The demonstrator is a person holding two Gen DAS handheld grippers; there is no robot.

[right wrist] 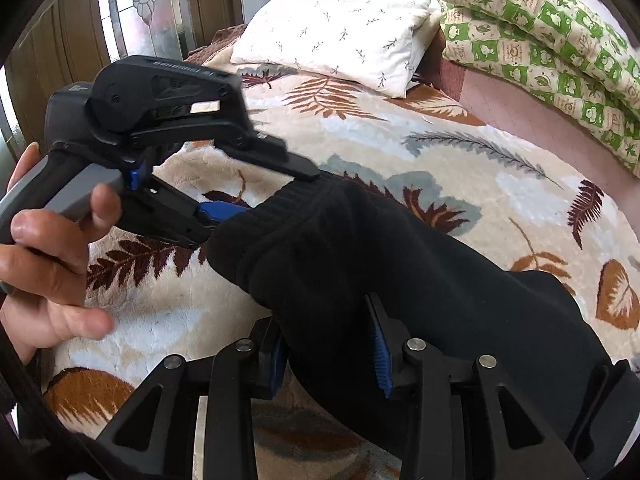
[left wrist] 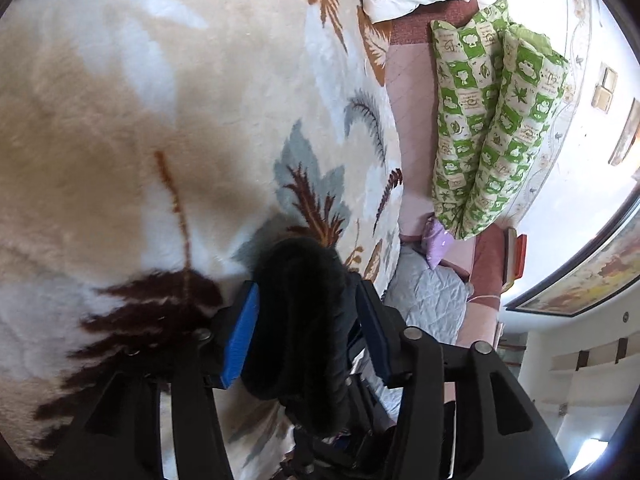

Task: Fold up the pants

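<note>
The black pants [right wrist: 360, 264] are held up above a leaf-patterned fleece blanket [right wrist: 460, 152] on a bed. My right gripper [right wrist: 328, 352] is shut on the pants near their ribbed end, cloth bunched between its blue pads [right wrist: 380, 360]. My left gripper [right wrist: 260, 196], held in a hand, is shut on the ribbed edge of the same end. In the left wrist view the left gripper [left wrist: 308, 300] clamps a thick bunch of the black pants [left wrist: 304, 320] between blue pads [left wrist: 240, 340]. The rest of the pants hangs down to the lower right.
A white pillow [right wrist: 336, 40] lies at the head of the bed. A folded green-and-cream quilt [right wrist: 552, 36] lies along the far side on a pink sheet [right wrist: 500, 96]. A wooden door with glass [right wrist: 132, 8] stands at the left. A grey quilted cloth [left wrist: 428, 296] lies nearby.
</note>
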